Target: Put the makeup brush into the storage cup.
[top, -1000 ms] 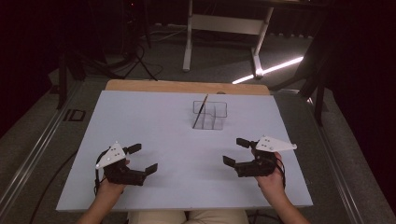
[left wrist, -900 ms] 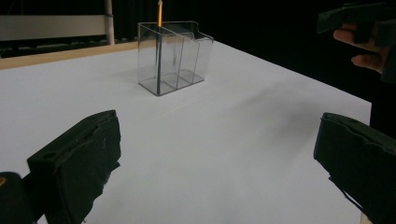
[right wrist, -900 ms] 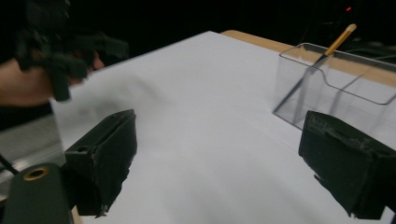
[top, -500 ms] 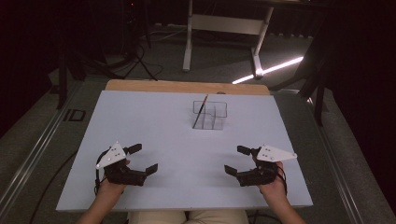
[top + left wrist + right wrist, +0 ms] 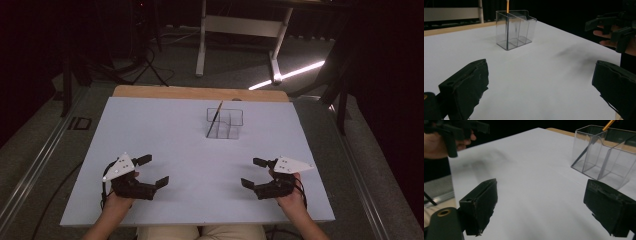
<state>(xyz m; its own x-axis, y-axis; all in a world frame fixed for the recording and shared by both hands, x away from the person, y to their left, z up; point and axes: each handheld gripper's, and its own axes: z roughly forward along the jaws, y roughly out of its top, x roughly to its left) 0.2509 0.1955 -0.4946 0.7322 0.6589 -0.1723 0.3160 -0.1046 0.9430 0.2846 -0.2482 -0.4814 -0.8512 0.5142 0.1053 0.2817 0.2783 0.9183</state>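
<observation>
I can't make out the pencil's point(image 5: 215, 119) lower end through the clear organizer point(image 5: 225, 123) at the far middle of the worktop point(image 5: 150, 130); its top is cut off in both gripper views. My left gripper point(image 5: 150, 171) and right gripper point(image 5: 253, 173) sit near me, jaws wide apart, holding nothing. Since a second ago the right gripper has come nearer to me; the left has barely shifted.

My count: four things on one counter.
I see one clear organizer point(image 5: 226, 123) with one pencil point(image 5: 215, 118) in it, on one white counter point(image 5: 200, 150); I hold two grippers, left gripper point(image 5: 151, 171) and right gripper point(image 5: 253, 173).
</observation>
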